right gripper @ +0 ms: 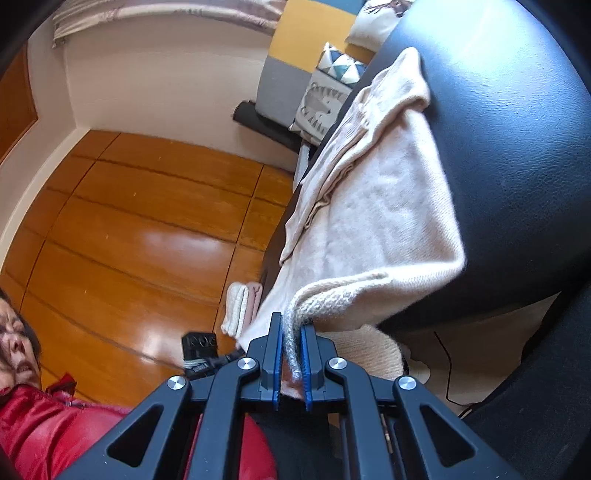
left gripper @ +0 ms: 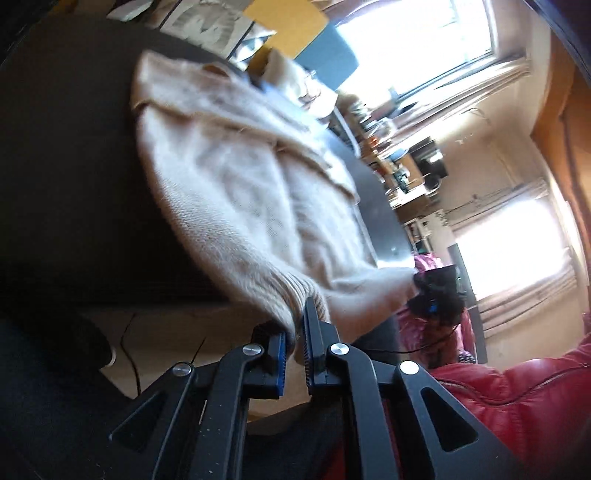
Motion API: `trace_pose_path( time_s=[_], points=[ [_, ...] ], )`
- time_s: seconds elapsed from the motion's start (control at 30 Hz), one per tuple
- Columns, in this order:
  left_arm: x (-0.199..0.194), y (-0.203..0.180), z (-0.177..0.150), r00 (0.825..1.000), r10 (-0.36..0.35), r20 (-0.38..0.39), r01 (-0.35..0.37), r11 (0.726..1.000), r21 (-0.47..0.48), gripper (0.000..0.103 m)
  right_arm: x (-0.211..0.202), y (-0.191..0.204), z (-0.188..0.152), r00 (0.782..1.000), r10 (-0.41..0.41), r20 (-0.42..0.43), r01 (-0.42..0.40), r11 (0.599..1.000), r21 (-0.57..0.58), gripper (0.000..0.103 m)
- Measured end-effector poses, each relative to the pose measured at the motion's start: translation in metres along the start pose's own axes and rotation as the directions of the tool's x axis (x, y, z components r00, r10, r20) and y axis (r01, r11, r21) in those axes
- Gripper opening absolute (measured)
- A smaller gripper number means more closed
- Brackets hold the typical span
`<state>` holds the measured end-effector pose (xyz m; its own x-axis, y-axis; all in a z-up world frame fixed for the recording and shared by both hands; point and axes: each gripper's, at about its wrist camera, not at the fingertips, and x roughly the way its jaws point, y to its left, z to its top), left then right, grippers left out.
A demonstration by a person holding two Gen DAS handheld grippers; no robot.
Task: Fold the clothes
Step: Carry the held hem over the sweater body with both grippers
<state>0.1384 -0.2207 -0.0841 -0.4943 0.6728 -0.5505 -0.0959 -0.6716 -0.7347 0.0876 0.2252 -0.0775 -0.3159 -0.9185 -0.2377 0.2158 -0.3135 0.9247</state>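
Looking along the left claw: the left gripper is clamped on the ribbed hem of one cream knit sweater, cloth pinched between its blue pads.
Sweater's place: it lies spread across the dark table, its pinched hem corner lifted off the near edge.
Around the table: beyond the far edge stand a patterned cushion and a yellow and blue panel; to the right of the table are two bright windows with curtains and a cluttered shelf.
Near the claw: a red padded jacket, glossy and quilted, lies to its right; the view is blurred.
Looking along the right claw: the right gripper is closed on another part of the same ribbed hem of the sweater, grey-looking knit caught between two blue pads.
Table surface: the black leathery table is smooth and rounded; the sweater covers its left edge, one sleeve folded in.
Beside the table: glossy wooden floor to the left; one folded pale towel below the edge; one small black device near it.
Person: a red sleeve at lower left.
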Motion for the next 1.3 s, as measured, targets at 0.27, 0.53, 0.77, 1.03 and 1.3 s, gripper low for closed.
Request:
trace_pose_path(
  time_s=[0.27,0.53,0.77,1.03,1.3],
  points=[
    [-0.008,0.016,0.031,0.993,-0.092,0.073,0.095,0.994,-0.046,0.007,-0.003,0.005,0.005,0.999,0.052,0.017,-0.052,0.999,-0.007,0.007],
    [-0.005,0.025,0.098,0.990,-0.082,0.113,0.090,0.994,-0.070,0.007,0.007,0.025,0.062,0.998,0.049,0.035,-0.046,0.995,-0.092,0.007],
    [0.009,0.048,0.156,0.985,-0.080,0.150,0.101,0.986,-0.135,0.007,0.014,0.024,0.123,0.996,0.020,0.084,-0.011,0.994,-0.107,0.007],
    [0.029,0.096,0.215,0.981,-0.042,0.188,0.094,0.956,-0.276,0.007,0.042,0.003,0.195,0.992,-0.021,0.122,0.027,0.998,-0.048,0.007],
    [0.061,0.136,0.257,0.984,0.018,0.175,0.048,0.929,-0.368,0.007,0.081,-0.025,0.252,0.990,-0.090,0.111,0.090,0.996,0.012,0.007]
  ],
)
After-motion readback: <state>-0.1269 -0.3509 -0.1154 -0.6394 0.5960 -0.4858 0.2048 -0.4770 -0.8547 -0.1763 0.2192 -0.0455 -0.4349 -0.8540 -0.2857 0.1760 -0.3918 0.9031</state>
